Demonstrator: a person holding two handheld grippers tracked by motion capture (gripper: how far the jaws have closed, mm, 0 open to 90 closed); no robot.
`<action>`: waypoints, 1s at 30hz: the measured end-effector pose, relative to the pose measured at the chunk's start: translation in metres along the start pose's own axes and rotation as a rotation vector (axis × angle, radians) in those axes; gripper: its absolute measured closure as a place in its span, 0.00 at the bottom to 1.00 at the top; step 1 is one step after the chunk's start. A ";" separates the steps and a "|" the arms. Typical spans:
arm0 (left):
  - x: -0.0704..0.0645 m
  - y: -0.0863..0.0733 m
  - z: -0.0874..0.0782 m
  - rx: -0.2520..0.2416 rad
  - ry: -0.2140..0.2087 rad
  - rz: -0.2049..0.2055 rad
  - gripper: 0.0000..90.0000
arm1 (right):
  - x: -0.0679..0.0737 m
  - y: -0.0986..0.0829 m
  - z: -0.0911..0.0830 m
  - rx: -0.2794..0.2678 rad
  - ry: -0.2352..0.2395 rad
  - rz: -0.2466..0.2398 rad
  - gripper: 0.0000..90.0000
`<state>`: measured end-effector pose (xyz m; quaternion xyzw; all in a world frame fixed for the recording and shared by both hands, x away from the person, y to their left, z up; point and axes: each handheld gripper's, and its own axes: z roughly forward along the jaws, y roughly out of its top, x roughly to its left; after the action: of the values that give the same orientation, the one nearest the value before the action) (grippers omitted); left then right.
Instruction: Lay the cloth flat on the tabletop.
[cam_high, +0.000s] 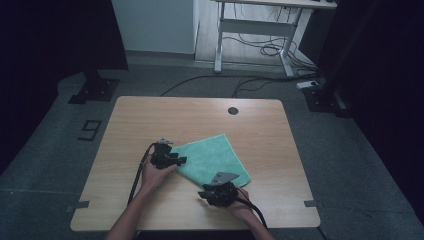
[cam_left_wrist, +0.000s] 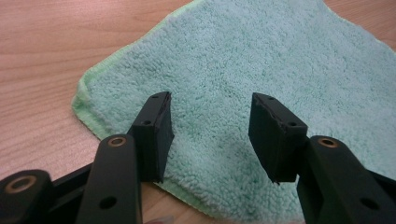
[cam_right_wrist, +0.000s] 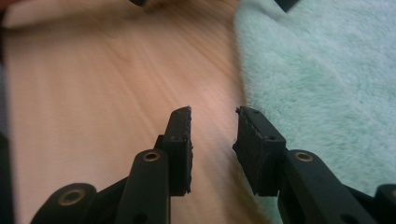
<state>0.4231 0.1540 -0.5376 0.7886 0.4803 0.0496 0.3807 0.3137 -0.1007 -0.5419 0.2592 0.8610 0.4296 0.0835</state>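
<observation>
Green cloth (cam_high: 212, 157), a fluffy microfibre square with a paler stitched hem, is lying flat near the middle of the light wooden table (cam_high: 150, 115). Around the table I am seeing grey carpet (cam_high: 45, 150) and a white desk frame (cam_high: 255, 30) with cables behind. My left gripper (cam_high: 175, 159) is hovering released over the cloth's left corner; my right gripper (cam_high: 209, 192) is sitting released at its near edge, jaws parted over bare wood.
</observation>
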 end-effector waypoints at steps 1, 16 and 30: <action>0.000 0.000 0.000 0.003 0.012 0.017 0.58 | -0.004 0.001 0.002 -0.004 -0.044 0.004 0.72; -0.002 0.002 0.001 0.014 0.023 0.023 0.59 | -0.014 -0.001 0.009 0.035 -0.118 -0.013 0.83; 0.000 0.002 0.001 0.007 0.018 0.012 0.60 | -0.013 0.008 -0.022 -0.075 -0.004 0.047 0.99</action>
<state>0.4251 0.1525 -0.5371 0.7923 0.4790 0.0575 0.3735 0.3196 -0.1191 -0.5233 0.2770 0.8378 0.4628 0.0849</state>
